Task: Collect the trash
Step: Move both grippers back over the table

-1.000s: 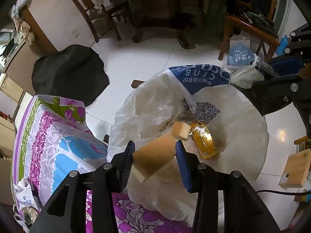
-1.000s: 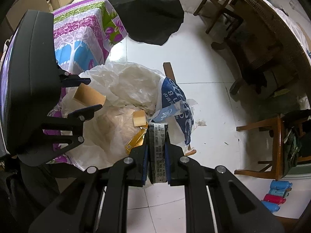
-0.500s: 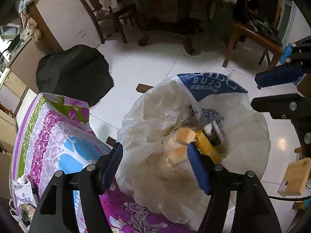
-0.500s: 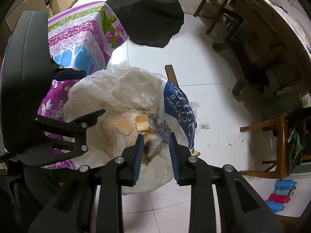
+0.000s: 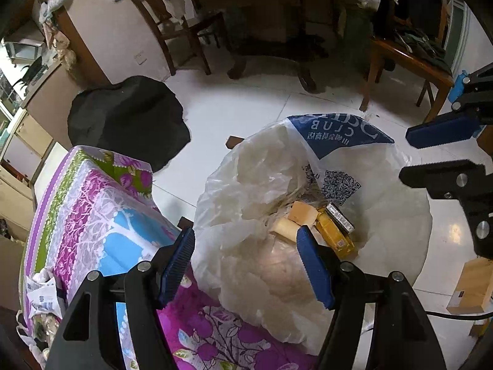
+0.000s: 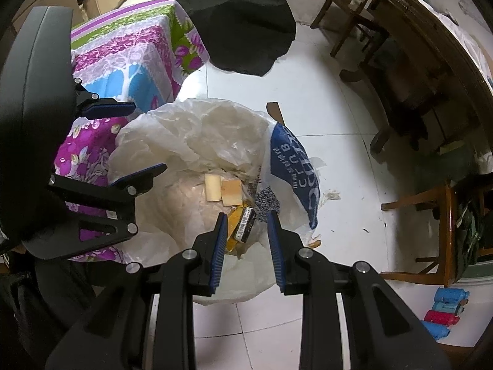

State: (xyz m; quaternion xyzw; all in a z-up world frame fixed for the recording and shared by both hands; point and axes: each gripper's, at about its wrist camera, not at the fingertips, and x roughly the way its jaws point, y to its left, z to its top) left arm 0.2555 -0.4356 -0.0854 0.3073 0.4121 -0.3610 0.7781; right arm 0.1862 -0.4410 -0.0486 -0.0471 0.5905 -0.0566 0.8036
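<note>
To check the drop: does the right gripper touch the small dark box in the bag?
Apart. Right wrist view: right gripper open, dark box lying below in bag.

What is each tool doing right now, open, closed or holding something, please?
Left tool: open, empty, over the white bag.
Right tool: open, empty, above the dark box in the bag.
</note>
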